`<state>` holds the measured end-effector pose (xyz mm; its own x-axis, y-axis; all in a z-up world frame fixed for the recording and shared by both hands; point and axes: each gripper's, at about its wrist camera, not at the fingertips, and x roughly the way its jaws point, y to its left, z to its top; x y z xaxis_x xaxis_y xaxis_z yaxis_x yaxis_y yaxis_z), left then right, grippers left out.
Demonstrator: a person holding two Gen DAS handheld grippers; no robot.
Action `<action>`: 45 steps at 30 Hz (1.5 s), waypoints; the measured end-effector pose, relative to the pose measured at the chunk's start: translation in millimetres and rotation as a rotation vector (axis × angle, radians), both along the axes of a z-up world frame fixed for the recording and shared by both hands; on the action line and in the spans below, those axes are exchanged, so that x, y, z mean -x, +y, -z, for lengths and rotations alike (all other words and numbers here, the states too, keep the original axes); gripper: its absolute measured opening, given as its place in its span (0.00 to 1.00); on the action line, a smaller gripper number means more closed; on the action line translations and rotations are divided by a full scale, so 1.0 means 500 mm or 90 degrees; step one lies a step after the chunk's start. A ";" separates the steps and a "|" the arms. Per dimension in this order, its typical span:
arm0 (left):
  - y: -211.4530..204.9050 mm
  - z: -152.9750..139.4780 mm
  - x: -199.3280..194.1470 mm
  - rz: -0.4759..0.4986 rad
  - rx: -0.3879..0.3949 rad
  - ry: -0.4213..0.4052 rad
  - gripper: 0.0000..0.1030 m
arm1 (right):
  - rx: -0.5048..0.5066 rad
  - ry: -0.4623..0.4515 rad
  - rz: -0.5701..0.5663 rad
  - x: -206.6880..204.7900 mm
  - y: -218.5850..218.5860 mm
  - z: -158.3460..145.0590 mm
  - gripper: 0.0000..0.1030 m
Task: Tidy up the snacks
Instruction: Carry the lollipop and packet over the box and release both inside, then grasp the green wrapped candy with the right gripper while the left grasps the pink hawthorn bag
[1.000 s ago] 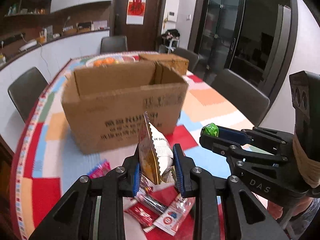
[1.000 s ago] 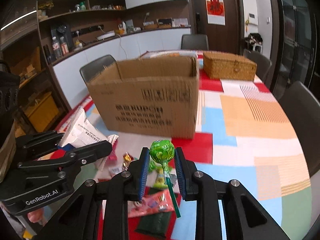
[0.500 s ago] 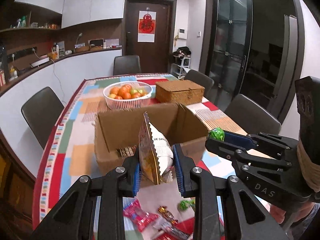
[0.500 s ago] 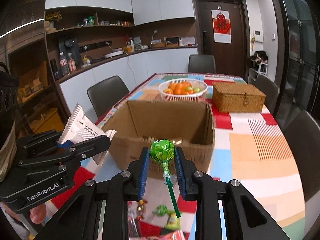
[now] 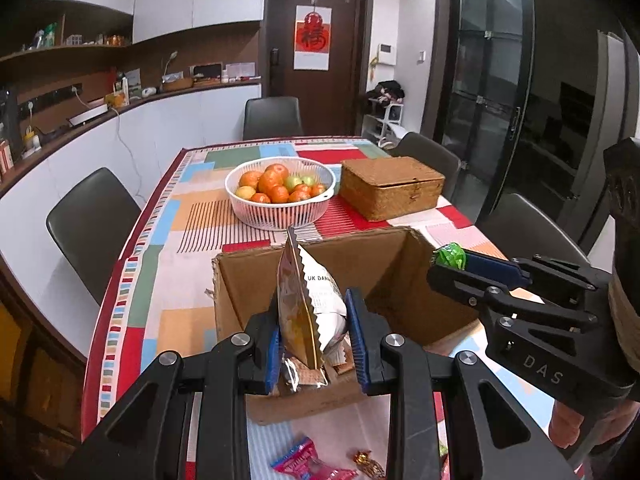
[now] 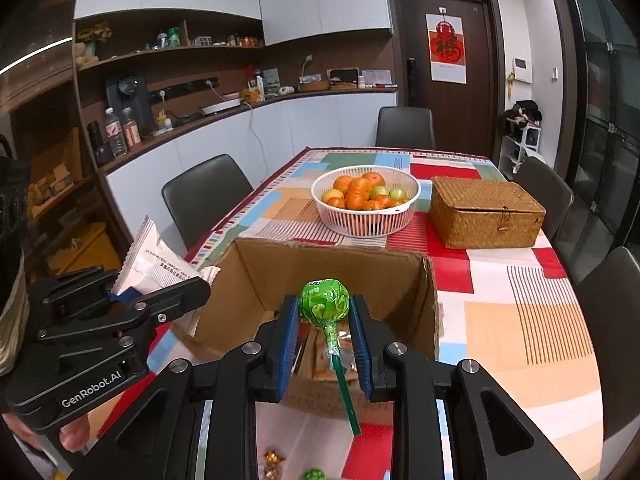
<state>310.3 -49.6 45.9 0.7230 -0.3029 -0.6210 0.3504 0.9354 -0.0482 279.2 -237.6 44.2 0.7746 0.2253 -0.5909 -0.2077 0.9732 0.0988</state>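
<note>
My left gripper was clamped on the white snack packet, which stood upright between the pads over the near left part of the open cardboard box on the desk. Released off-line, I judged, it could catch the near wall and tumble outside. My right gripper pinched the green lollipop by its head, stick hanging loose; it might snag the rim.

white snack packet and green lollipop held upright above the open cardboard box.
</note>
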 end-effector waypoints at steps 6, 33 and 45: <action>0.000 -0.002 -0.033 -0.040 -0.024 0.004 0.60 | 0.006 0.019 0.013 -0.045 0.002 0.009 0.28; 0.036 0.050 0.258 -0.070 -0.068 -0.060 0.69 | 0.020 -0.008 0.026 0.207 0.007 0.057 0.51; 0.058 0.159 0.323 -0.078 -0.073 0.021 0.69 | 0.006 0.083 0.022 0.263 0.012 0.173 0.51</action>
<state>148.6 -20.7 -33.6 0.7291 -0.1396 -0.6700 0.2341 0.9708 0.0524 147.7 -231.5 -42.1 0.6986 0.1929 -0.6890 -0.1595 0.9807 0.1128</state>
